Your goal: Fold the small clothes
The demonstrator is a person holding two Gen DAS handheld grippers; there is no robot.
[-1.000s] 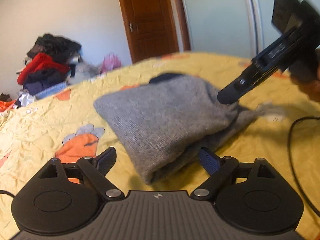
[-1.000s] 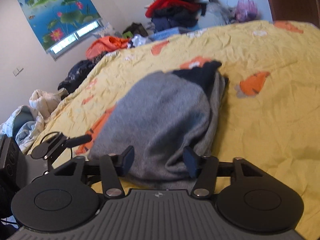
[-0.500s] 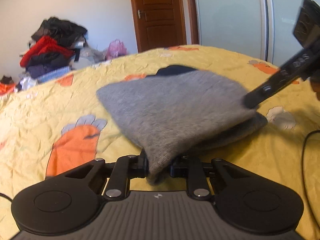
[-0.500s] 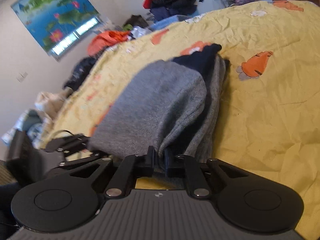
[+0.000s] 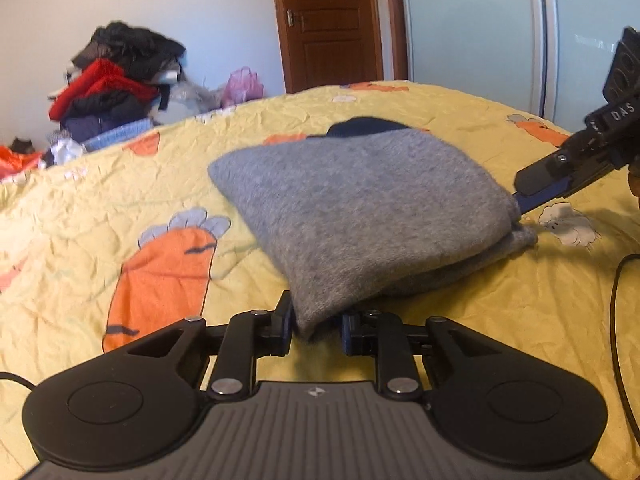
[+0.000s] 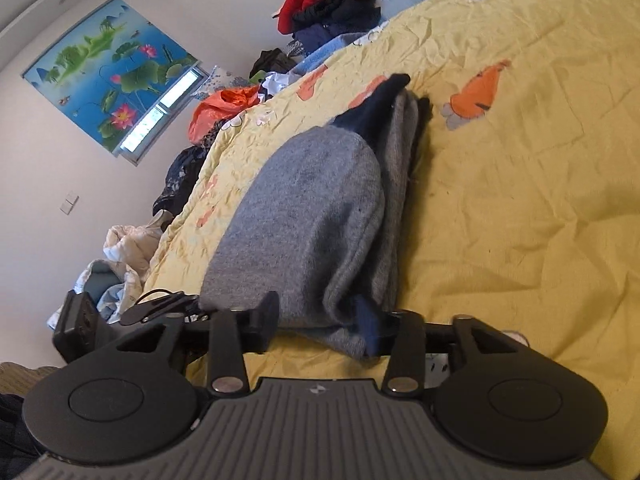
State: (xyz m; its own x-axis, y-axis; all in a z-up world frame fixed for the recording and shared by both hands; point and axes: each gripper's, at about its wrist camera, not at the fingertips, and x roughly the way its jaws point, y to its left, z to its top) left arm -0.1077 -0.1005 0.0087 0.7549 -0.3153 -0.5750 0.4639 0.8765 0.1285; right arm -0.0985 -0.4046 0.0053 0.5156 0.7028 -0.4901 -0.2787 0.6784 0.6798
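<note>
A folded grey knit sweater point(image 5: 360, 208) with a dark navy part point(image 5: 366, 126) at its far end lies on the yellow bed sheet point(image 5: 100, 184). My left gripper point(image 5: 316, 326) holds the sweater's near corner, jaws a little apart around the cloth. My right gripper point(image 6: 320, 316) has its jaws wider apart, with the other near corner of the sweater point(image 6: 312, 220) lying between them. The right gripper also shows in the left wrist view point(image 5: 536, 184) at the sweater's right edge. The left gripper shows in the right wrist view point(image 6: 160, 306) at lower left.
The sheet carries orange carrot prints point(image 5: 160, 276). A heap of clothes point(image 5: 116, 88) sits past the bed's far left edge. A wooden door point(image 5: 332, 20) and a wardrobe point(image 5: 480, 32) stand behind. A black cable point(image 5: 620, 312) lies at right. More laundry point(image 6: 120, 256) lies beside the bed.
Both grippers closed onto the sweater's near corners half a second ago. Since then both jaws have opened, the right more than the left. The sweater's front edge rose slightly.
</note>
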